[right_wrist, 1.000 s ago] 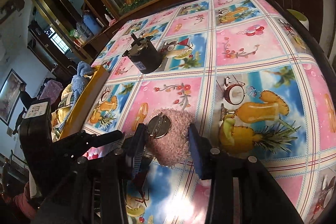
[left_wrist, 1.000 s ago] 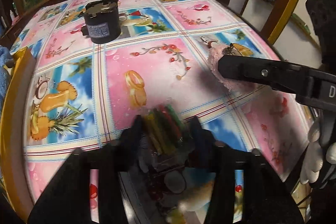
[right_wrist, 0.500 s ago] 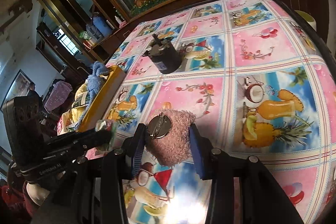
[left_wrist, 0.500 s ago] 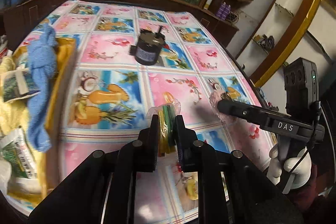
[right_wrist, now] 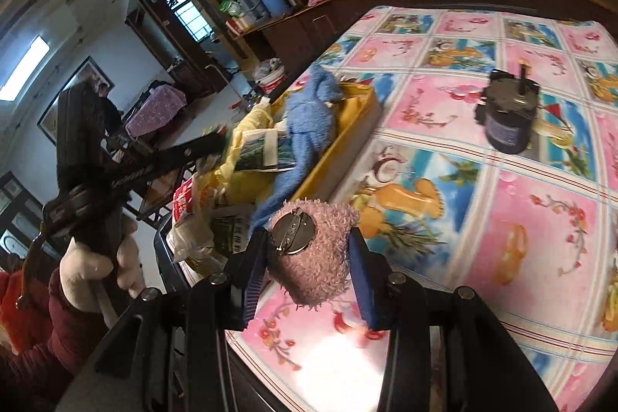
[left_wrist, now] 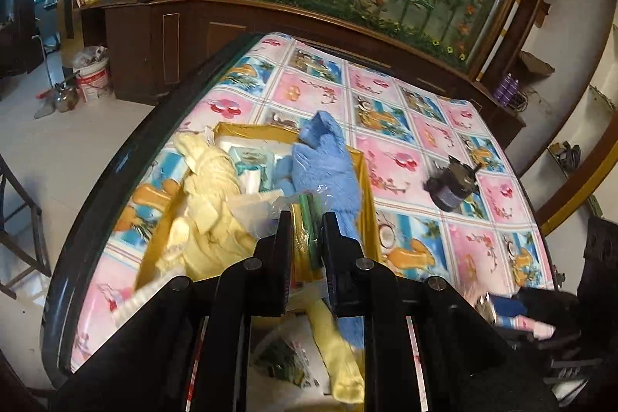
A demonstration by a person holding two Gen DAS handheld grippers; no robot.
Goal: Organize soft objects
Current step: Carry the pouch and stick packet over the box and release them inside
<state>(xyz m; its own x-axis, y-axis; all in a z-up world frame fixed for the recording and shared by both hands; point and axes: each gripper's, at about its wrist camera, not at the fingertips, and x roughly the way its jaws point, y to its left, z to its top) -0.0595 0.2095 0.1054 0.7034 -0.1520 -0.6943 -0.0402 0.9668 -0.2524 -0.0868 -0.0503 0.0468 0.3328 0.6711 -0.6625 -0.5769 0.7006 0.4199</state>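
Behind the counter (left_wrist: pixel 390 126) runs a long dark wooden cabinet with a painted panel of flowers and bamboo above it. A bright cloth of pink and blue fruit-and-drink squares covers the counter. Near its left edge sits a yellow tray (left_wrist: pixel 247 134) heaped with soft things: a blue towel (left_wrist: pixel 328 165), a pale yellow cloth (left_wrist: pixel 208 188) and some packets. The left claw (left_wrist: pixel 305 238) hangs over this tray, clamped tight on a small clear bag of coloured strips (left_wrist: pixel 307 219), yellow and green showing between the fingers. The right claw (right_wrist: pixel 313 257) hovers over the near pink squares beside the tray, gripping a fuzzy pink pad (right_wrist: pixel 320 257) that has a round metal pin clasp on its face. Well apart from the tray, a small black motor (right_wrist: pixel 508 114) stands upright on the cloth.
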